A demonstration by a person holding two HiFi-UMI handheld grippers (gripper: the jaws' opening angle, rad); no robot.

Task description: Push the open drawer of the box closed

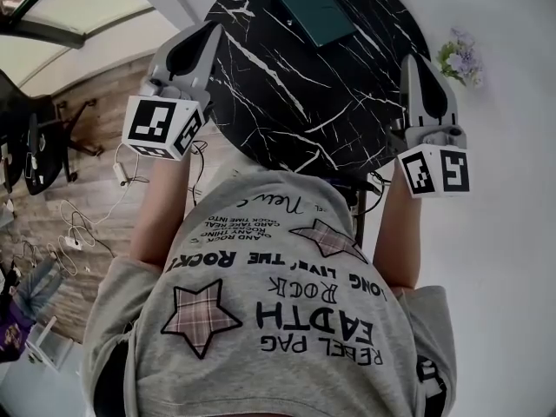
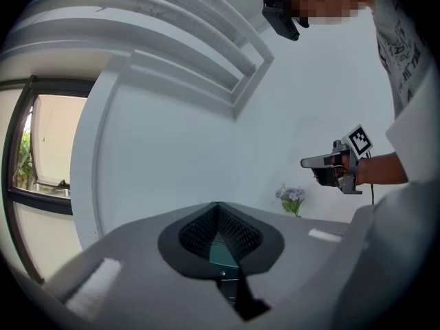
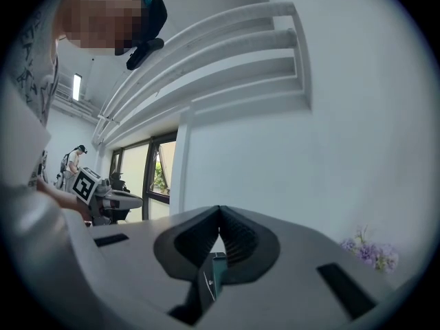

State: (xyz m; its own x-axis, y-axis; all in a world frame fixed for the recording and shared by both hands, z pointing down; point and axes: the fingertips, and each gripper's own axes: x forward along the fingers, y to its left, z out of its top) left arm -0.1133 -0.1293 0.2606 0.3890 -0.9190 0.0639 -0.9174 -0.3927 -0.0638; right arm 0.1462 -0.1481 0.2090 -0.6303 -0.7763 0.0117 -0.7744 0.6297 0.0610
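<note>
1: Two grippers to log. State of the left gripper point(image 1: 207, 33)?

2: Clenched. The ribbed pads are pressed together with nothing between them. In the head view it is held at the left rim of the table point(image 1: 287, 102).

1: Right gripper point(image 1: 417, 63)?

2: Same entry: jaws together, empty. It sits at the table's right rim, so the full width of the table top lies between the two grippers.

1: Where is the box point(image 1: 314, 9)?

2: Flat on the table, on the far part of the round black marble top, nearer the far rim than the near one. It is dark teal and seen from above. Neither gripper touches it. Both are out at the table's rims, apart from it.

1: Drawer?

2: From above I cannot tell whether it stands out of the box or sits flush.

1: Anything else round the table?

2: Flowers point(image 1: 460, 59), pale purple, just beyond the table's right rim. Cables point(image 1: 78, 233) trail over the wooden floor point(image 1: 104, 94) off the table's left side. A grey shirt point(image 1: 287, 320) printed with stars fills the table's near side, and the near rim is hidden under it.
</note>
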